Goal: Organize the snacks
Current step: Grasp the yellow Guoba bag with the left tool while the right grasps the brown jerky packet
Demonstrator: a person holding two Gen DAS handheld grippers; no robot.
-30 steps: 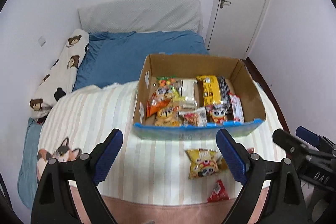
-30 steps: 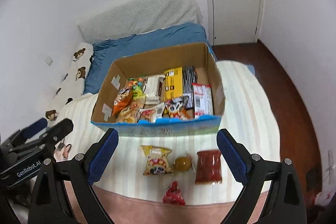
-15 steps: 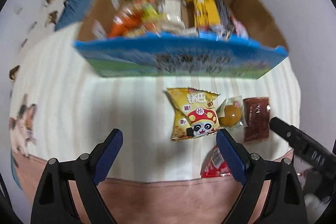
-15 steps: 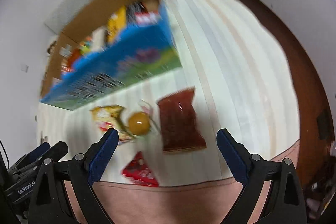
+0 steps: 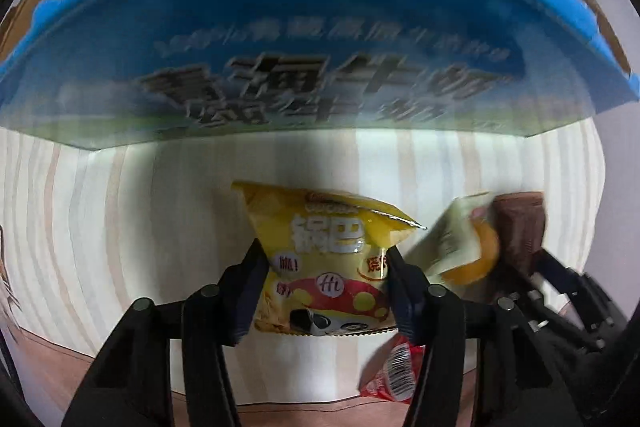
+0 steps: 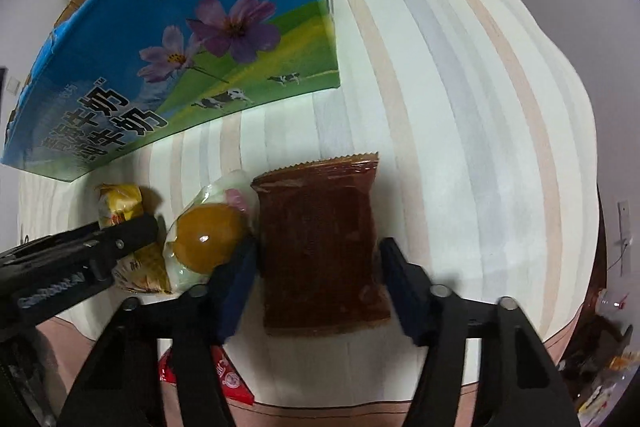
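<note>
Snacks lay on the striped bedcover (image 5: 120,227) just near of the blue milk carton box (image 5: 280,27). In the left wrist view, that box's printed wall filled the far half, leaving only a narrow strip of cover between it and the yellow chip bag (image 5: 324,267). The left gripper (image 5: 324,283) stood part-open, its blue pads at both sides of the bag, seemingly touching it; a firm pinch could not be told. A wrapped orange snack (image 5: 468,251) lay just right of the bag, a red packet (image 5: 394,375) at the near edge.

In the right wrist view, open bedcover (image 6: 480,107) spread right and far of the brown packet (image 6: 320,247). The right gripper (image 6: 316,279) straddled that packet, fairly wide, its left pad beside the orange snack (image 6: 208,235); contact was unclear. The box (image 6: 180,47) sat far left.
</note>
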